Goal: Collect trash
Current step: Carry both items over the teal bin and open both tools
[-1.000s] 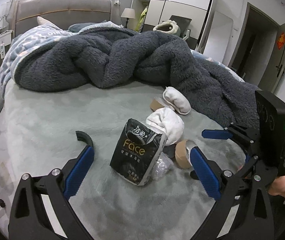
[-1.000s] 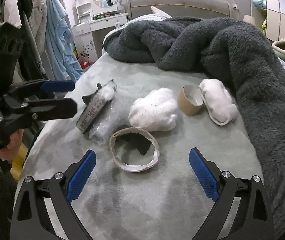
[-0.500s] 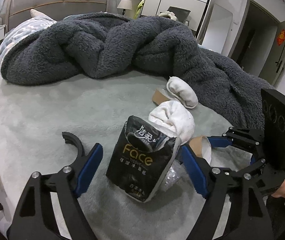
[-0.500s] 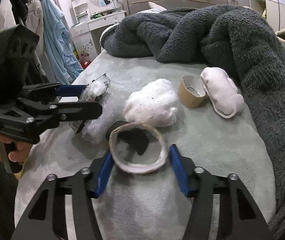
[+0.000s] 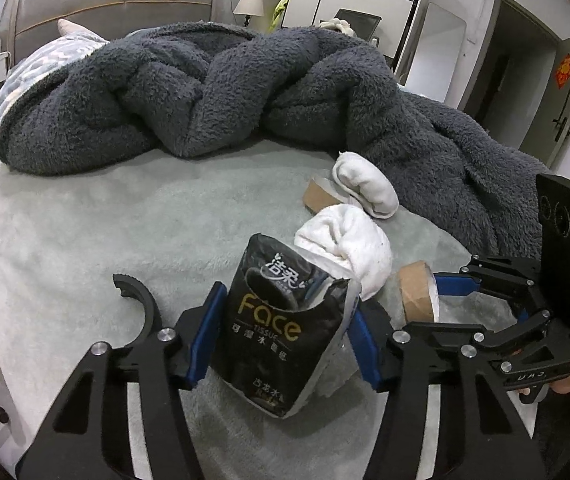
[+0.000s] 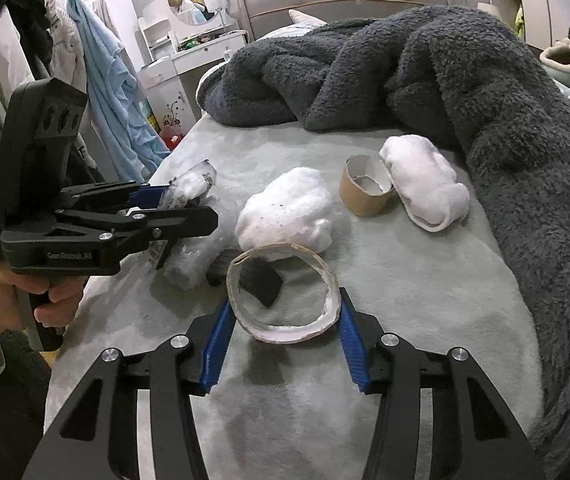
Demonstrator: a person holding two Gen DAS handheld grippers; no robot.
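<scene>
A black "Face" tissue pack, torn open at the top, stands on the grey-green bed between the blue pads of my left gripper. Its jaws are closing and both pads touch the pack's sides. In the right wrist view, the left gripper holds the pack at the left. My right gripper is closing on a flat cardboard tape ring, which its pads squeeze into an oval. The left wrist view shows that ring edge-on in the right gripper.
A white cloth wad, a short cardboard tube and a white sock lie further up the bed. Clear plastic wrap and a small black piece lie by the ring. A dark fleece blanket is heaped behind.
Both grippers went from wide open to closed in: the left came forward around the tissue pack, the right closed on the tape ring and squeezed it narrower.
</scene>
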